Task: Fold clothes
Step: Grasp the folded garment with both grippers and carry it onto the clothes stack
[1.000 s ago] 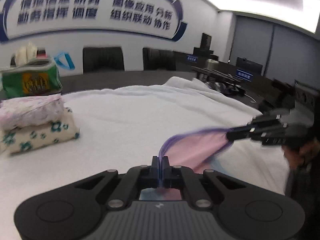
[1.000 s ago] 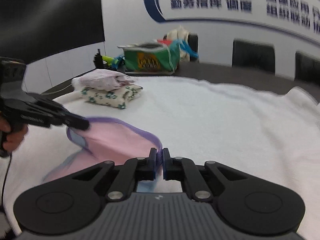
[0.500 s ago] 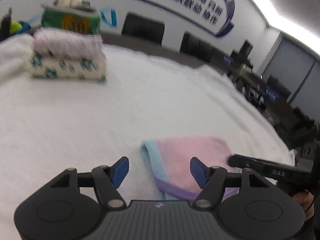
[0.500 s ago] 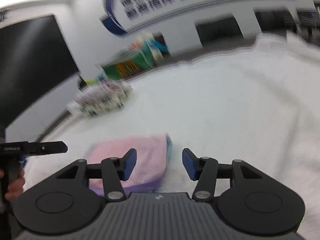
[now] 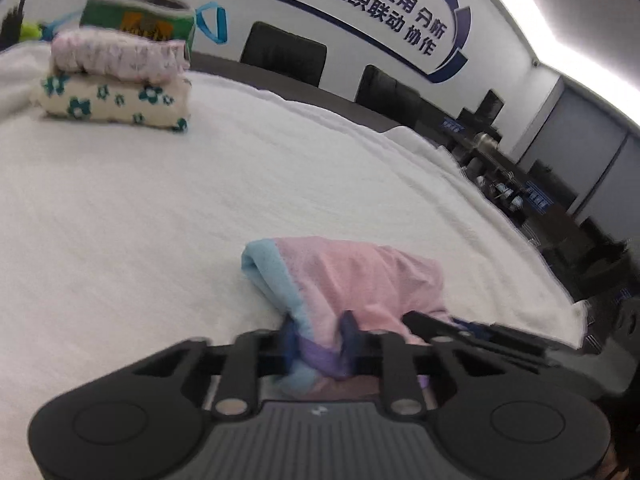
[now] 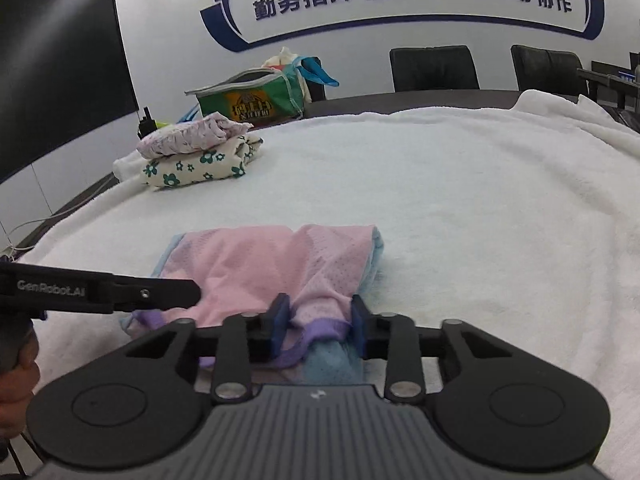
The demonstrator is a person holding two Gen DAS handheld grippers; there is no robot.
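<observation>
Left wrist view: left gripper (image 5: 318,338) jaws just closing, clamped on pink garment's (image 5: 352,276) near hem.
Right gripper (image 6: 319,322): likewise closing, pinching the hem.
Garment: lying on white blanket (image 6: 460,200), likely gripped for another fold.

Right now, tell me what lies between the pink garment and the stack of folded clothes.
Nothing: only bare white towel separates the pink garment from the folded stack, clearest in the right wrist view.

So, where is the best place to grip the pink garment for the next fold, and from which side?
Grip the pink garment at its near purple-trimmed hem, one corner per gripper, coming low from the near side. That edge lies loose and bunched, while the far edge is a closed fold, flat on the white blanket.
</observation>
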